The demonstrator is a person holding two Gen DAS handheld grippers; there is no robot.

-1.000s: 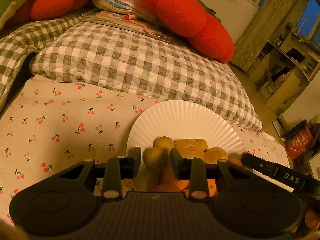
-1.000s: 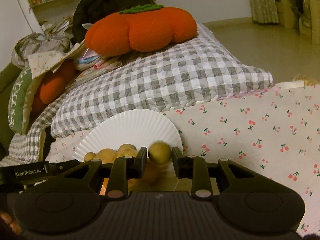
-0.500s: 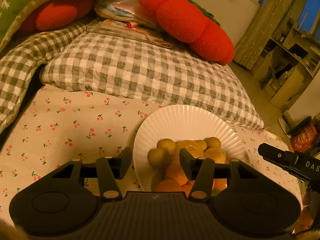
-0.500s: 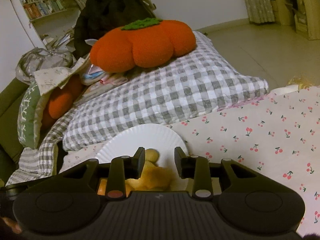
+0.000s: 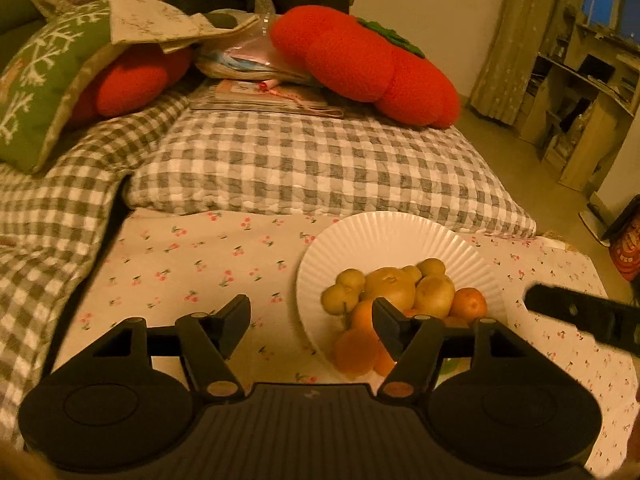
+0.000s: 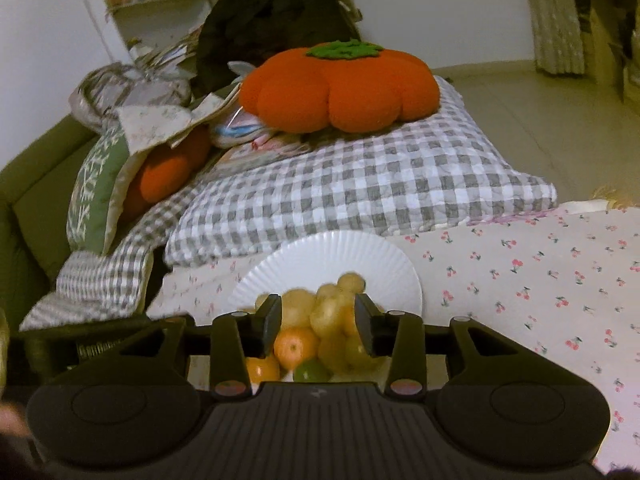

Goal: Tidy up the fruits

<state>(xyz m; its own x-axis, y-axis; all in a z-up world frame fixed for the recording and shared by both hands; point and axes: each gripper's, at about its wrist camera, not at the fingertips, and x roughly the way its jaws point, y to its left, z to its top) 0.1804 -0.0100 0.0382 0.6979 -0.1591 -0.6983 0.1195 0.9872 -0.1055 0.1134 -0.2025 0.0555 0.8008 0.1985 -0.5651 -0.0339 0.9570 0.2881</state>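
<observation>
A white ribbed paper plate (image 5: 384,236) lies on the cherry-print cloth and holds a pile of fruit: small yellow-brown fruits (image 5: 434,294) and oranges (image 5: 470,304). My left gripper (image 5: 311,318) is open and empty, raised, just left of the plate's near edge. In the right wrist view the plate (image 6: 332,252) shows the same pile, with an orange (image 6: 295,347) and a green fruit (image 6: 312,372) at the front. My right gripper (image 6: 318,320) is open and empty above the pile's near side. Its black body (image 5: 580,314) shows at the right of the left wrist view.
The cherry-print cloth (image 5: 192,264) covers the near surface. A grey checked quilt (image 5: 320,168) rises behind the plate. Orange persimmon cushions (image 5: 368,64) and a green pillow (image 5: 44,88) lie further back. Floor and shelves are to the right (image 5: 580,100).
Both grippers have opened and let go of the small yellow-brown fruits they held, which now lie on the plate. Both have drawn back and up from the pile.
</observation>
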